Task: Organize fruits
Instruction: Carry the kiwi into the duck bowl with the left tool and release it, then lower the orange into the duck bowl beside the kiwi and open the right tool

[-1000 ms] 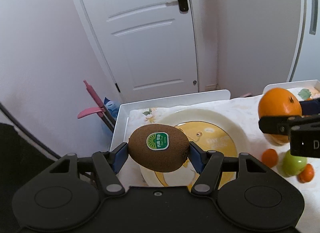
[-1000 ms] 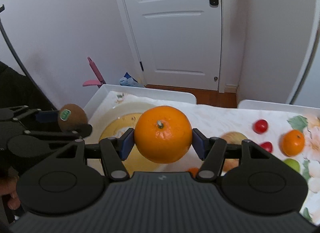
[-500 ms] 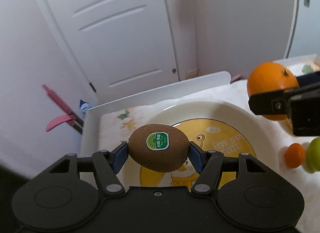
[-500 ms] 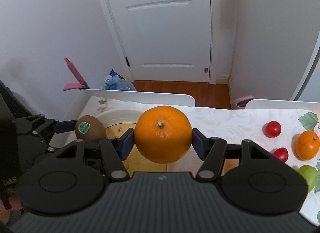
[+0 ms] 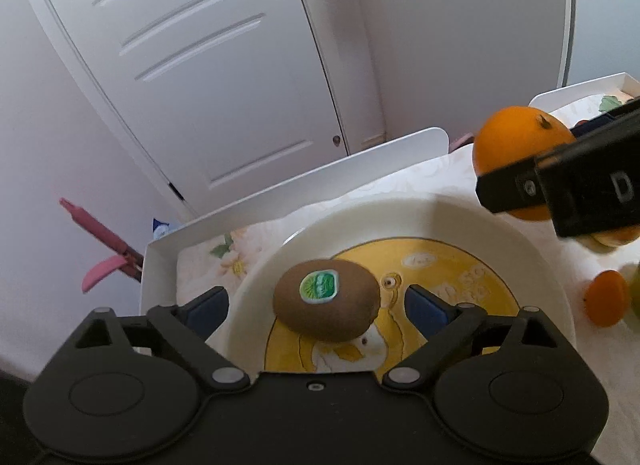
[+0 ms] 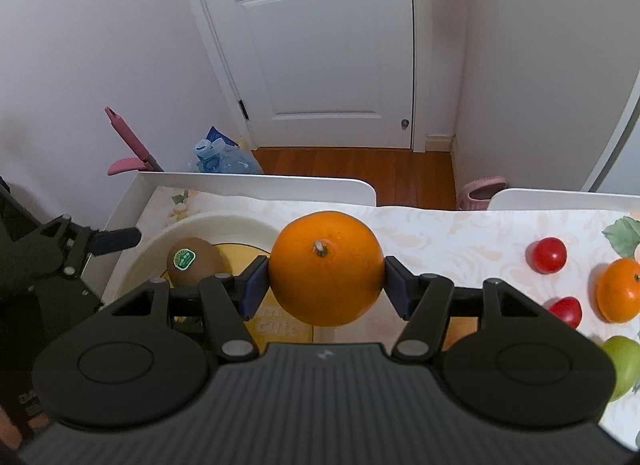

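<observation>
The left gripper [image 5: 316,305] is seen spread wide, its blue pads standing clear of the kiwi [image 5: 326,305] on either side with a visible gap at each; nothing is gripped. The kiwi, marked by a green sticker on top, lies on the plate [image 5: 400,213], over the yellow cartoon print toward the plate's near-left part. In the right wrist view the same kiwi [image 6: 194,261] is seen resting inside the plate [image 6: 224,225], with one finger of the left gripper [image 6: 116,239] reaching in beside it. The right gripper [image 6: 326,285] is closed around a large orange [image 6: 326,269], which is pinched between both blue pads with its stem end turned up; the orange is held in the air beside the plate's right edge, and it is seen from the left wrist view as well [image 5: 516,141]. Farther to the right, loose fruit is spread on the floral tablecloth [image 6: 460,241]: two small red fruits [image 6: 546,255], a mandarin [image 6: 618,289] and a green fruit [image 6: 624,361] partly hidden by the gripper body. Whether the red fruits are tomatoes or something else cannot be told.
</observation>
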The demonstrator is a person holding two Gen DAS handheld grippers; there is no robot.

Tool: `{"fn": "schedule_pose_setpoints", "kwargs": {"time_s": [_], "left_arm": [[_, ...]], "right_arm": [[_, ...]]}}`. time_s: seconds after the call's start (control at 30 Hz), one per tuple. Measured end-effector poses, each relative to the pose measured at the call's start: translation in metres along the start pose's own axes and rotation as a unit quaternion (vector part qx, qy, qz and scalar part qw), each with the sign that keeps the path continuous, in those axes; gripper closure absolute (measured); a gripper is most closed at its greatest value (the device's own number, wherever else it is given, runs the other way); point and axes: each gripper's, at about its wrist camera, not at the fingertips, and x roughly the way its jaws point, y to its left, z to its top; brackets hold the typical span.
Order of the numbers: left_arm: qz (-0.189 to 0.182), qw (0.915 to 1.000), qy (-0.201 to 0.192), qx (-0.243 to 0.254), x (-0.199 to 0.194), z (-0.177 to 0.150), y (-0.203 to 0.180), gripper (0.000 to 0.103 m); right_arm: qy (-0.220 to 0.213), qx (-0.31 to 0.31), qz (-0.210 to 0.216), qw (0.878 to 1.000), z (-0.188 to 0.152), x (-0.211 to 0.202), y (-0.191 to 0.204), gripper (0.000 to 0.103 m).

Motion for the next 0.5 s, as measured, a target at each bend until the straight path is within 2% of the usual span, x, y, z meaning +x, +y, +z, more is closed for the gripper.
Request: {"fn": "schedule_pose_setpoints", "kwargs": {"time_s": [0.27, 0.5], "left_arm": [[0.01, 0.9984, 0.017, -0.054, -0.017, -0.01, 0.015, 0.006], [0.027, 0.9948, 0.029, -0.094, -0.038, -0.025, 0.021, 0.006]], "right_arm": [[0.012, -0.032, 0.018, 0.999, 0.006, 0.006, 0.005, 0.027], [0.025, -0.118, 0.056, 0.991, 0.003, 0.014, 0.027, 0.027]]}}
